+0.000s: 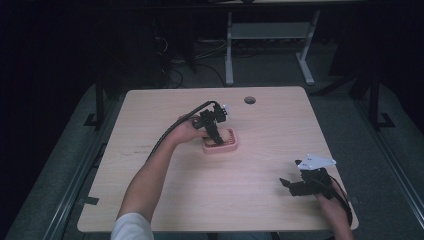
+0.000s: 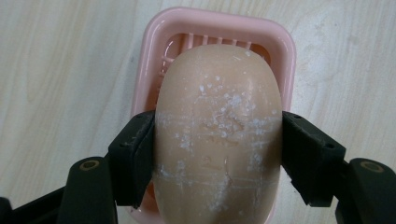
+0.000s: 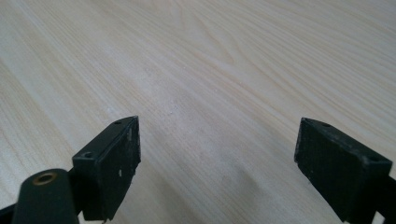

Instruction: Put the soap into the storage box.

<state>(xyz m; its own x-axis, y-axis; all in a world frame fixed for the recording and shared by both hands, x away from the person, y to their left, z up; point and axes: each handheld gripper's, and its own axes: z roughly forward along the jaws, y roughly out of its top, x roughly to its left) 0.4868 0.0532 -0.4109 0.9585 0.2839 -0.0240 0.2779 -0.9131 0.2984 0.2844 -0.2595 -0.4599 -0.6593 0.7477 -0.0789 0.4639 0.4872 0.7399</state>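
The left hand-held gripper (image 1: 216,134) is over the middle of the worktop (image 1: 200,200). Its two black jaws squeeze a bar of soap (image 2: 218,135) from both sides. In the left gripper view the jaws press on the left and right sides of the soap, about halfway along it. The soap is tan and smooth, with small white specks and scratches on top.

Under the soap is a pink soap dish (image 2: 154,60) with thin bars across its bottom. The soap covers most of the dish. You cannot tell if the soap rests in the dish or is held just above it. In the high view the pink soap dish (image 1: 220,147) sits on the worktop, a bit behind its middle, right by the person's left hand (image 1: 189,131).

The right hand-held gripper (image 1: 287,183) is low near the front right corner of the worktop, well apart from the dish. Its jaws are wide apart and hold nothing. In the right gripper view there is bare pale wood (image 3: 215,70) between them.

A small round hole (image 1: 249,100) is near the back edge of the worktop.
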